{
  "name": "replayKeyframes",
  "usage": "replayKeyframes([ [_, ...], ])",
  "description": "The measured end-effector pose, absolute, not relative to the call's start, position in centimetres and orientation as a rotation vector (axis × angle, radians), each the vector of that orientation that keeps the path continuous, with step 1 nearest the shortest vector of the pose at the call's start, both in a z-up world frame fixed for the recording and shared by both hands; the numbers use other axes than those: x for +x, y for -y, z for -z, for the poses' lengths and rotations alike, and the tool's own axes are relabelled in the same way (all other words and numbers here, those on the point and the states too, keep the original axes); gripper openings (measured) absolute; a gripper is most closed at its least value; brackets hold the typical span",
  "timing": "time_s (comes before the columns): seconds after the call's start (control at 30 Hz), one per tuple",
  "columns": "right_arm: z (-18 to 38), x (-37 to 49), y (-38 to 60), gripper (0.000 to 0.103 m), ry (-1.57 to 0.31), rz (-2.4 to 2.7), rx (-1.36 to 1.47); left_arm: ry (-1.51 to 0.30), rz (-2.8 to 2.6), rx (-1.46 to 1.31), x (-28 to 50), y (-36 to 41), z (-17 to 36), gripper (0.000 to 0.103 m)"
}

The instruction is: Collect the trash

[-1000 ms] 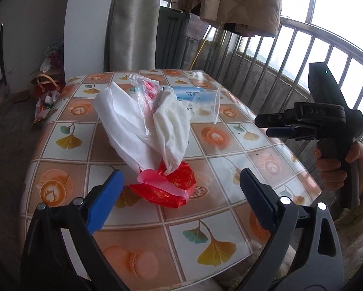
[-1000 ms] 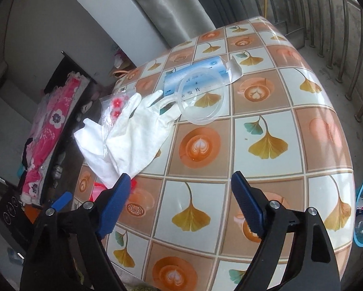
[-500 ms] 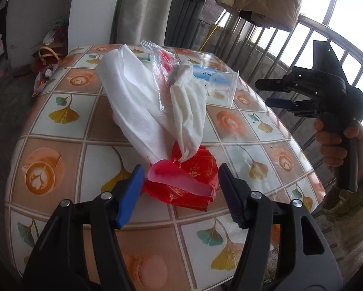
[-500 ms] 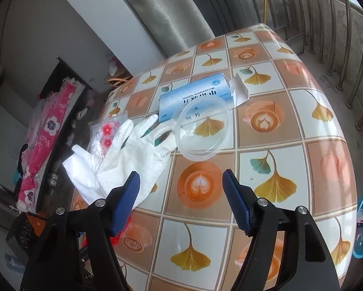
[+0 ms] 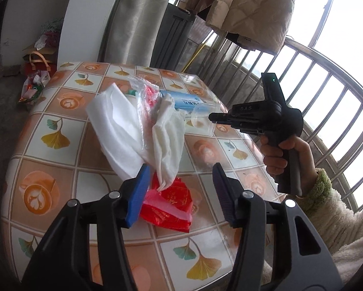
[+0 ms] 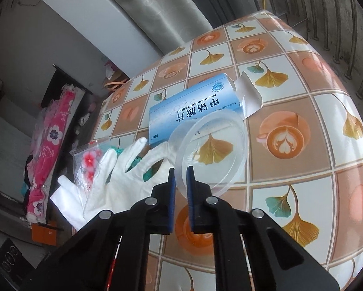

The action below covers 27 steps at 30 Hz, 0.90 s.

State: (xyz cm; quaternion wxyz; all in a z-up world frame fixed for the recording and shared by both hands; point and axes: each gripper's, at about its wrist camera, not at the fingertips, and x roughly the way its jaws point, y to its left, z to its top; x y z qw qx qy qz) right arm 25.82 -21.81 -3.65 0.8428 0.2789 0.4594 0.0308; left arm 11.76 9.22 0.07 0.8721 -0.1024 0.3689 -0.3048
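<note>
A clear plastic cup (image 6: pixel 210 150) lies on the tiled table (image 6: pixel 290 194); my right gripper (image 6: pixel 180 181) is shut on its near rim. The cup also shows in the left wrist view (image 5: pixel 202 118), at the tip of the right gripper (image 5: pixel 213 117). A blue medicine box (image 6: pixel 193 111) lies behind it, a white glove (image 6: pixel 130 177) to its left. My left gripper (image 5: pixel 179 194) is open, its fingers either side of a red plastic bag (image 5: pixel 169 206) that lies under the white glove (image 5: pixel 166 145) and a white cloth (image 5: pixel 115 131).
A clear bag with red flowers (image 6: pixel 88 162) lies left of the glove. A metal railing (image 5: pixel 315 92) runs behind the table. Bags and clutter (image 5: pixel 34 82) sit on the floor at far left. A grey curtain (image 5: pixel 132 19) hangs behind the table.
My right gripper has moved forward and closed onto the cup's rim. My left gripper has moved closer over the red bag and narrowed its opening.
</note>
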Motion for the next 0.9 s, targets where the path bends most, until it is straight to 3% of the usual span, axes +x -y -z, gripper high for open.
replayKeyframes([
  [0.13, 3.1, 24.1, 21.8, 0.006, -0.975, -0.069, 0.577, -0.814, 0.601, -0.157, 13.9, -7.0, -0.2, 0.042],
  [0.6, 3.0, 17.9, 22.8, 0.006, -0.972, -0.109, 0.61, -0.92, 0.44, 0.093, 21.0, -0.9, 1.0, 0.042],
  [0.67, 3.0, 17.7, 23.0, 0.006, -0.967, -0.115, 0.62, -0.934, 0.422, 0.116, 21.2, -0.5, 1.6, 0.037],
  [0.9, 3.0, 16.9, 23.2, 0.006, -0.955, -0.134, 0.631, -0.949, 0.391, 0.166, 20.9, 0.3, 2.3, 0.007],
])
